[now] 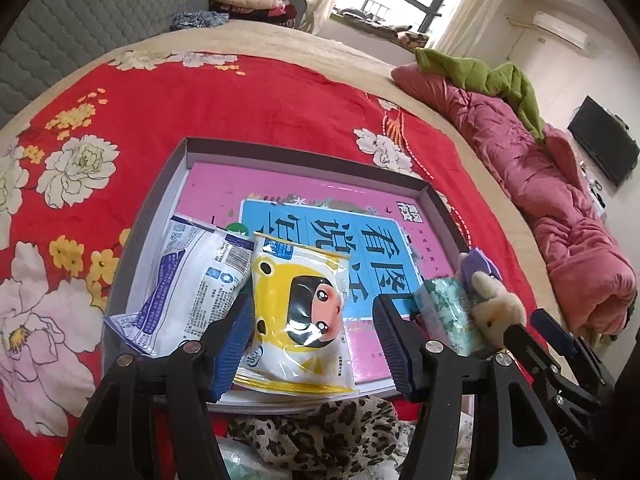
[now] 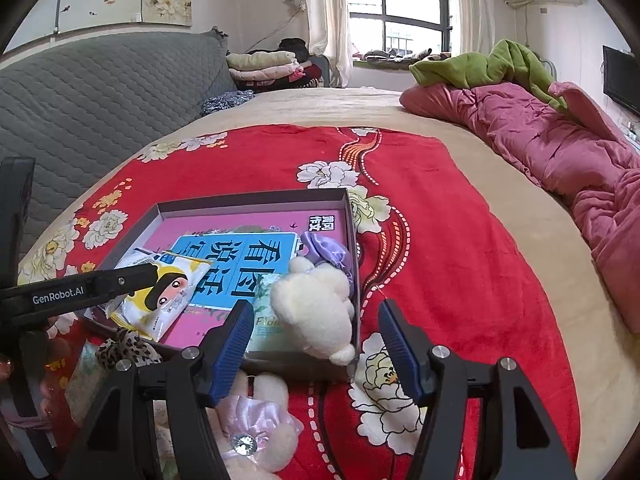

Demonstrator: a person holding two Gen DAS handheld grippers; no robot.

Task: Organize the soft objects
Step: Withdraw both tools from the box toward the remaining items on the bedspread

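Observation:
A shallow grey box lies on a red floral blanket, with a pink and blue book in its bottom. In it lie a white and blue packet, a yellow cartoon packet, a green tissue pack and a cream plush rabbit with a purple bow. My left gripper is open, its fingers either side of the yellow packet. My right gripper is open, just in front of the rabbit at the box's near right corner.
A leopard-print cloth and a second plush with a pink bow lie on the blanket in front of the box. A pink quilt with a green cloth runs along the bed's right side. A grey headboard stands at left.

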